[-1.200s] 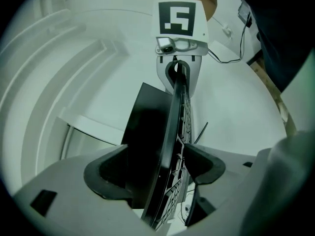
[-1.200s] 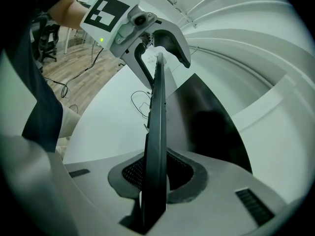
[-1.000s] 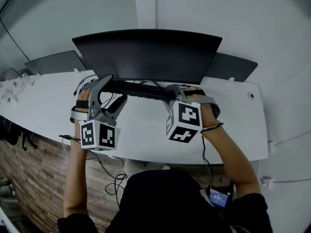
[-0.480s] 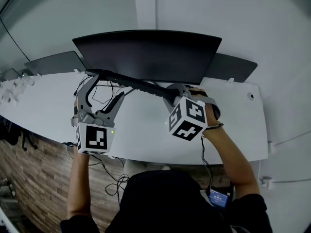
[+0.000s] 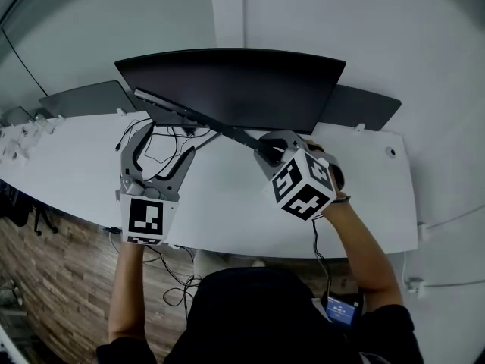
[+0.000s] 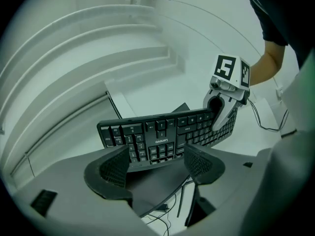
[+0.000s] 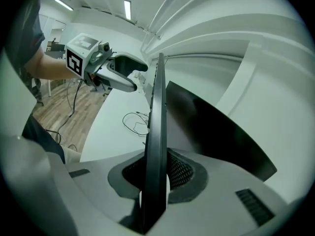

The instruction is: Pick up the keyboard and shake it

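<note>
Since a second ago the keyboard (image 5: 198,117) has swung from lying level in front of the monitor (image 5: 250,89) to a steep slant. Its left end now rides high across the monitor's lower left face, and its right end sits low, just below the monitor's bottom edge. All of it is clear of the surface (image 5: 227,218).

The right hand-held gripper (image 5: 263,148) is clenched on that low right end. Its own view shows the keyboard edge-on, squeezed between the pads. The left hand-held gripper (image 5: 165,139) has come away from the left end and now hangs below it, well under the monitor's left corner, released with its jaws spread wide. In its view the key side faces it from beyond the pads, which press on nothing.

By my reading, the pick-up is done and the shaking looks under way, carried by the right grip alone. What is left is likely more swings, then perhaps setting the keyboard back down in front of the monitor.
</note>
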